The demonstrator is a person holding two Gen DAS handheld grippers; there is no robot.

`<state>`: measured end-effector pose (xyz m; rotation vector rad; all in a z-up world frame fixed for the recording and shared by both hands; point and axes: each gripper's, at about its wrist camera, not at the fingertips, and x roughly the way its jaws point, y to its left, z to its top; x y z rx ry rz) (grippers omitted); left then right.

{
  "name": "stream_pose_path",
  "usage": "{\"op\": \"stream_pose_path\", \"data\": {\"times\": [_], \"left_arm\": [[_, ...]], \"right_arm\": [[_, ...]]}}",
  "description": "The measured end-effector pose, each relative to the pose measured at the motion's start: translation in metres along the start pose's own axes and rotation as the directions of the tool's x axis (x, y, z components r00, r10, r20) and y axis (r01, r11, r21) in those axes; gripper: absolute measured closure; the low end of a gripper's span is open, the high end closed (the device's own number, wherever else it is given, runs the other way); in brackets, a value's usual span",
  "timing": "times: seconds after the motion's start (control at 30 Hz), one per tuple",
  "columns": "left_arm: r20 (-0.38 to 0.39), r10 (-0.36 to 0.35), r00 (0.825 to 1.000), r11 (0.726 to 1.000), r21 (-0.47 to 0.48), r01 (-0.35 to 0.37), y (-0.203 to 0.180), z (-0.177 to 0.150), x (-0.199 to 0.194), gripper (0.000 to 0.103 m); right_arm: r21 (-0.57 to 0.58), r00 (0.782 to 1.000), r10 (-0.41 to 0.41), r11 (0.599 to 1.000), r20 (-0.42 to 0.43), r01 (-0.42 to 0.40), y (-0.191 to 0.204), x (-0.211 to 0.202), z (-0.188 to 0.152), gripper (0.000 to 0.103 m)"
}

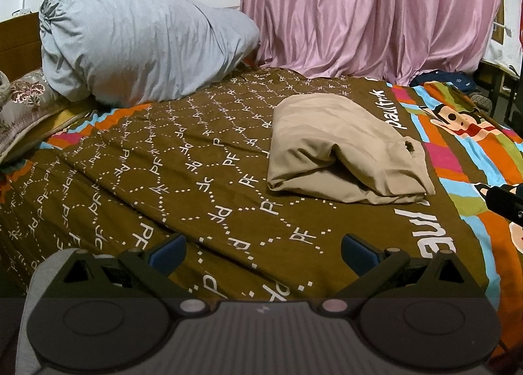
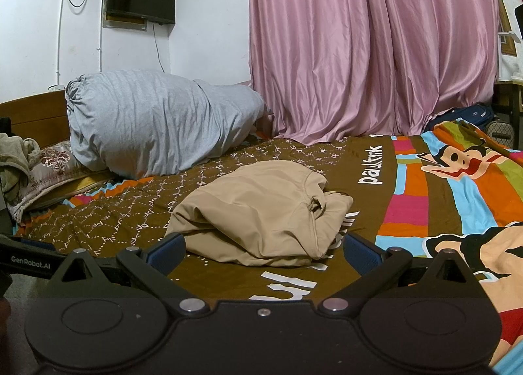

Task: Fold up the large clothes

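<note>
Item: tan garment [image 2: 261,214], one, lying in a rough folded bundle on the bed [image 1: 183,178], on the brown patterned part of the cover, nearer the foot-side striped band than the pillow end.

Handling, as we judge it: soft, light, limp cloth; it will sag and slide on itself, and loose layers may spill open if lifted by one point. The thick rolled fold facing us looks the firmest hold; we would take it at the two near corners, one with each tool.

Left tongs [image 1: 263,252]: spread wide, holding nothing, above the bare cover, short of the garment.

Right tongs [image 2: 263,249]: spread wide, holding nothing, with the bundle's near edge just ahead between the tips.

Containers: none in view. At the headboard end we note a grey stuffed bundle [image 1: 137,44], contents hidden, resting partly on a flowered pillow [image 2: 52,169].
</note>
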<state>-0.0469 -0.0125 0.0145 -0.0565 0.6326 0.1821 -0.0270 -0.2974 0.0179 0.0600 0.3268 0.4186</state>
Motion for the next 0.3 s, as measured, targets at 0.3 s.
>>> {"op": "stream_pose_path", "data": {"times": [0.3], "left_arm": [[-0.008,0.002,1.000,1.000,0.007,-0.002,0.0015,0.0007,0.0008,0.001]], "right_arm": [[0.001,1.000,-0.001,1.000,-0.002,0.001,0.0006,0.0005,0.0001,0.001]]}}
